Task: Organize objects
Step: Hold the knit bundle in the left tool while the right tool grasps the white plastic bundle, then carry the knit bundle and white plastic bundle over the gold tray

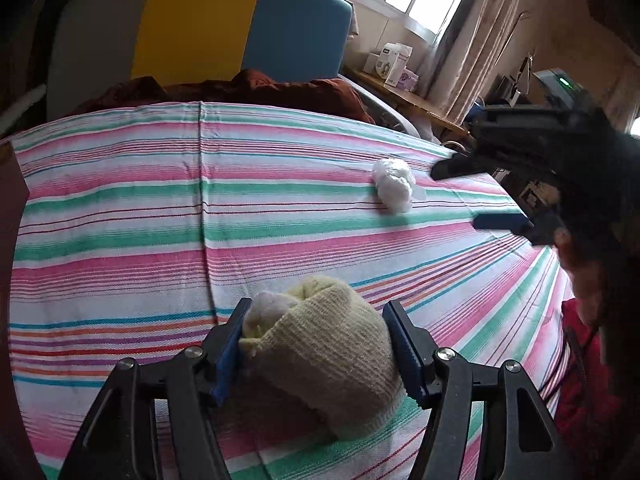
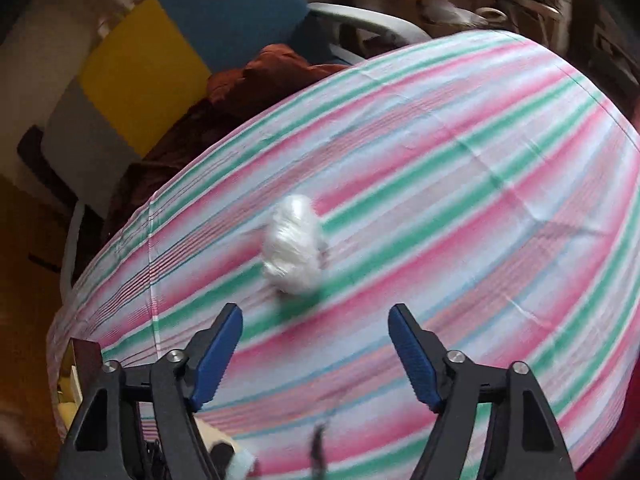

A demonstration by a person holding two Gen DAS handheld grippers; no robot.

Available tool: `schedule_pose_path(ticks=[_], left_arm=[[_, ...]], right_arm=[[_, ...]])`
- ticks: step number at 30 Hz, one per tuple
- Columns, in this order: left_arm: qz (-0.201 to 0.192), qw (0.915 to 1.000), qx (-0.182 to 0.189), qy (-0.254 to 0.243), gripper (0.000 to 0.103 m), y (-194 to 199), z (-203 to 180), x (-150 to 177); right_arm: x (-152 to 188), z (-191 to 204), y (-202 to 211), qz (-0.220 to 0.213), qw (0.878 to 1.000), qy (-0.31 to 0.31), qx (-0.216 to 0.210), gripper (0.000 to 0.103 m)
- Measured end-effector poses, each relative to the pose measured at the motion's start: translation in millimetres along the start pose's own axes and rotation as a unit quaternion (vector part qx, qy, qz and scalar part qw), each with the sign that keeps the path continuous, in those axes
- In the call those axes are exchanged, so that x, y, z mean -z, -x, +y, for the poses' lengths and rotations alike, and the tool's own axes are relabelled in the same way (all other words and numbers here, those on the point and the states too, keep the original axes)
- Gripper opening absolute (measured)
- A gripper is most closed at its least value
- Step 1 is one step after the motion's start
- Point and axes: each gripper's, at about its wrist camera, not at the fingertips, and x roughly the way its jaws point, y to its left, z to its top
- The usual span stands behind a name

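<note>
A rolled pale-yellow knit sock bundle sits between the fingers of my left gripper on the striped bed sheet; the blue pads touch both its sides. A white crumpled ball lies farther ahead on the sheet. My right gripper comes in from the right in the left wrist view, open, just right of the white ball. In the right wrist view the right gripper is open and empty, with the white ball a short way ahead of its fingertips.
A brown blanket lies at the head of the bed, under a grey, yellow and blue headboard. A wooden shelf with boxes stands by the window at the back right. Red cloth is at the bed's right edge.
</note>
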Motion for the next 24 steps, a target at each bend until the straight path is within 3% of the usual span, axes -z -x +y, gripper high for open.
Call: schedule_pose_path(ticks=[5,8,9,10,11,18,21,24], left_arm=[[-0.001,1.0,0.005,0.003,0.067,2,2,1],[-0.002,1.0,0.007,0.004,0.068,1,3,1],[-0.002,1.0,0.007,0.003,0.068,1,3,2],[-0.003,1.0,0.007,0.002,0.068,1,3,2],[-0.003,1.0,0.008,0.003,0.068,1,4,2],[-0.004,1.0,0.008,0.001,0.069,1,3,3],[-0.003,1.0,0.006,0.0,0.069,1,2,2],[-0.003,1.0,0.006,0.0,0.069,1,2,1]], right_arm=[[-26,14,-32,0.021,0.999,0.017,0.018,0.072],[-36,20,-53,0.033,0.999,0.026,0.028,0.066],[-36,21,-58,0.038,0.998,0.031,0.028,0.056],[-36,24,-64,0.044,0.998,0.041,0.035,0.039],[-34,27,-67,0.048,0.996,0.055,0.049,0.037],[12,37,-32,0.066,0.988,0.135,0.038,0.037],[44,36,-33,0.091,0.977,0.181,0.062,0.037],[54,37,-32,0.08,0.974,0.197,0.074,0.037]])
